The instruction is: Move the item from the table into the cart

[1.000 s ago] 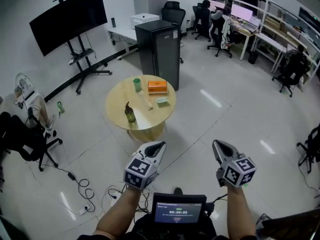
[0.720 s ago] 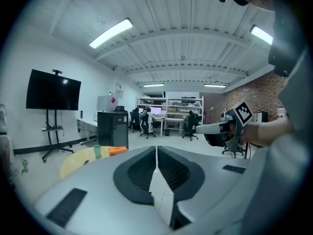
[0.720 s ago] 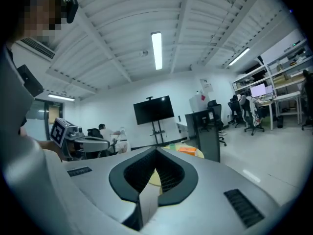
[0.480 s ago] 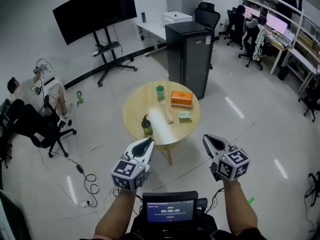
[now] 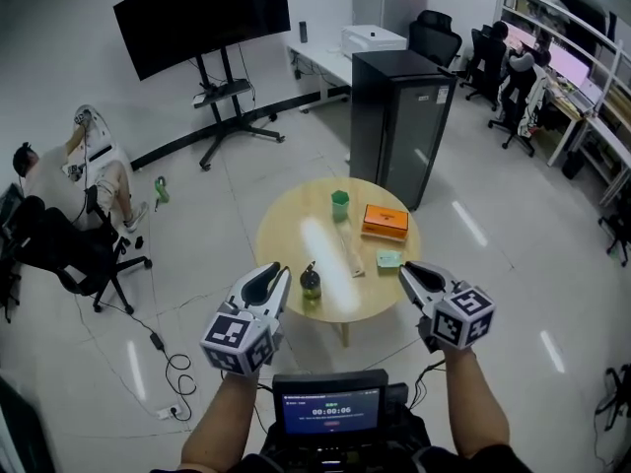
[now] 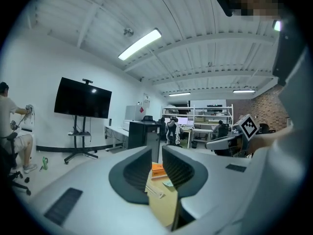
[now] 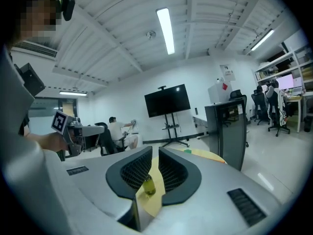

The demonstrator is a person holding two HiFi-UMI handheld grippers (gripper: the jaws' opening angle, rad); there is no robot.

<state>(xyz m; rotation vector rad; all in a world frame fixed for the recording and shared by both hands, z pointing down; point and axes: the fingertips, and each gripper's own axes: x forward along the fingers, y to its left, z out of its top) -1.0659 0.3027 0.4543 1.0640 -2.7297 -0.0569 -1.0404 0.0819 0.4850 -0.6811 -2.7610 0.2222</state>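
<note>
Left gripper and right gripper were both empty, held out toward the round table, seemingly readied for a first pick; their jaws had just been opening, the left wider, the right barely a slit, nothing between either pair; the likeliest item, a dark green bottle with a black cap, stood upright on the table's near side; a green cup and an orange box sat beyond; no cart showed.

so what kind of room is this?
Probably an open-plan office or lab: a big TV on a wheeled stand, monitors and office chairs along the wall, and a round table mid-floor.
</note>
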